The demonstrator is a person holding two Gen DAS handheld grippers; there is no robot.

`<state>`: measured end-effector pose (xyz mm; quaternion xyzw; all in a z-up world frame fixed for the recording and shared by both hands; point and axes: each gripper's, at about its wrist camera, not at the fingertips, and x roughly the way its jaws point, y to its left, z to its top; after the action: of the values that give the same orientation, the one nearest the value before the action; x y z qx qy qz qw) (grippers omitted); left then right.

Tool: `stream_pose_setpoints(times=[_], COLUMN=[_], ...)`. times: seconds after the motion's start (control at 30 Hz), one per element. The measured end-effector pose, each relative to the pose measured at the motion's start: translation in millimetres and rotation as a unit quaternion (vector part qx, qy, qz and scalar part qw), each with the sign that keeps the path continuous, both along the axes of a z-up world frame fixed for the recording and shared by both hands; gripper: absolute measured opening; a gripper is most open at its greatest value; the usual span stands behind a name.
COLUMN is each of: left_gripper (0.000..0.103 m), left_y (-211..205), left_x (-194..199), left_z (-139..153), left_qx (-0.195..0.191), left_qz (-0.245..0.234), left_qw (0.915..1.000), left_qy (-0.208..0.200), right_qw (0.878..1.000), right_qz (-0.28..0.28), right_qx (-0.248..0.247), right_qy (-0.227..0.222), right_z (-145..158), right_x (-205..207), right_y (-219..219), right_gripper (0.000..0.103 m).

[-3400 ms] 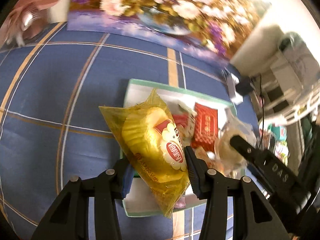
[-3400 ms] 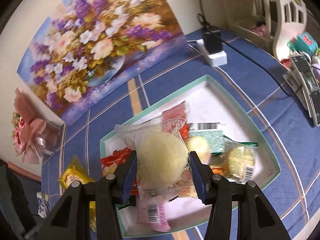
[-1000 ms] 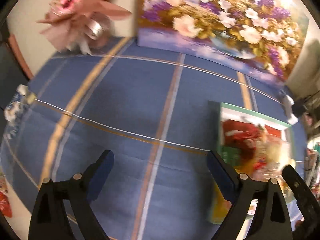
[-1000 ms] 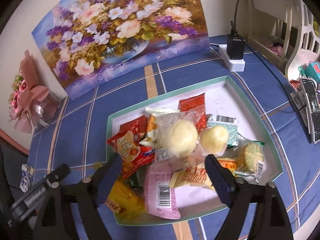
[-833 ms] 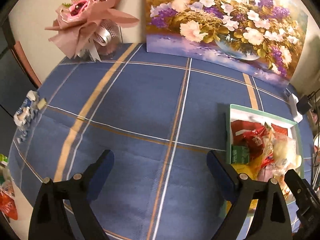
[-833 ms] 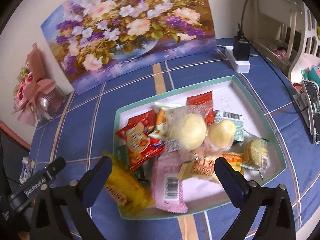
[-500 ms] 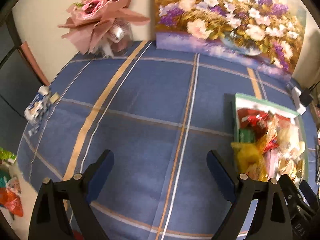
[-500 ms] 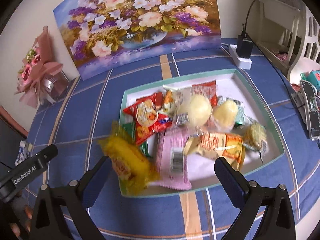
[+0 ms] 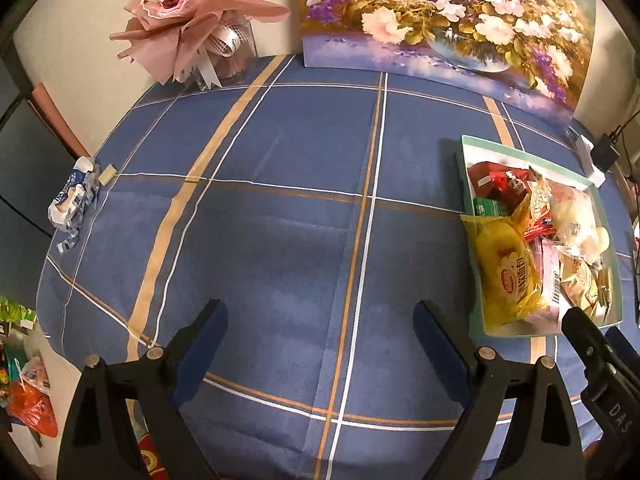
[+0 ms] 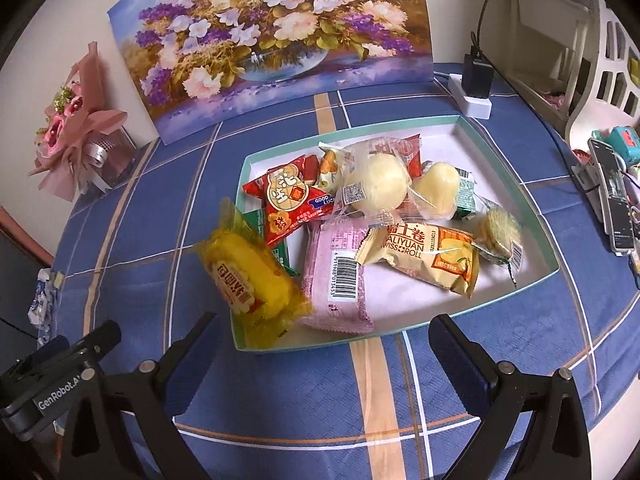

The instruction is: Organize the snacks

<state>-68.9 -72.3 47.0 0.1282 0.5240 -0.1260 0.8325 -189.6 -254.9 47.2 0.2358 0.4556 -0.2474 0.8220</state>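
A home living or dining room is suggested: a table covered by a blue plaid tablecloth (image 9: 280, 208), a floral painting (image 10: 272, 36) leaned against the wall, a wrapped pink bouquet (image 9: 192, 20), a power strip (image 10: 474, 102) with charger plugged in, a phone (image 10: 614, 196) on a stand.

Right gripper (image 10: 320, 344) spread wide, holding nothing, above the near edge of the tray (image 10: 532, 204) on the blue checked surface (image 10: 400, 392). Tray contents: yellow cake packet (image 10: 248, 280) overhanging the near-left rim, pink packet (image 10: 340, 276) beside it, Swiss roll packet (image 10: 428, 254), red packet (image 10: 292, 200), two pale round buns (image 10: 380, 188). Flower painting (image 10: 272, 36) stands at the far side.
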Motion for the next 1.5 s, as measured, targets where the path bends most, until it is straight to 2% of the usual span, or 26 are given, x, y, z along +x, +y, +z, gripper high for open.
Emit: stream_pose_setpoints(times=[0.4,1.2,1.5], left_gripper=[0.094,0.094,0.094], left_y=[8.2,16.7,16.0], left_x=[11.2,22.7,24.8], left_z=[-7.9,-11.2,-13.1], left_qx=[-0.008,-0.030,-0.026], left_qz=[0.015,0.021,0.021], left_qw=[0.9995,0.9982,0.9982], left_qy=[0.027,0.047,0.049], right_qw=[1.000,0.999,0.999], right_qz=[0.011,0.026,0.022], right_qx=[0.002,-0.008,-0.006], right_qy=[0.010,0.047,0.044], right_z=[-7.3,-21.0,-20.2], right_x=[8.3,21.1,19.5], right_y=[0.6,9.8,7.0], right_gripper=[0.103,0.103,0.103])
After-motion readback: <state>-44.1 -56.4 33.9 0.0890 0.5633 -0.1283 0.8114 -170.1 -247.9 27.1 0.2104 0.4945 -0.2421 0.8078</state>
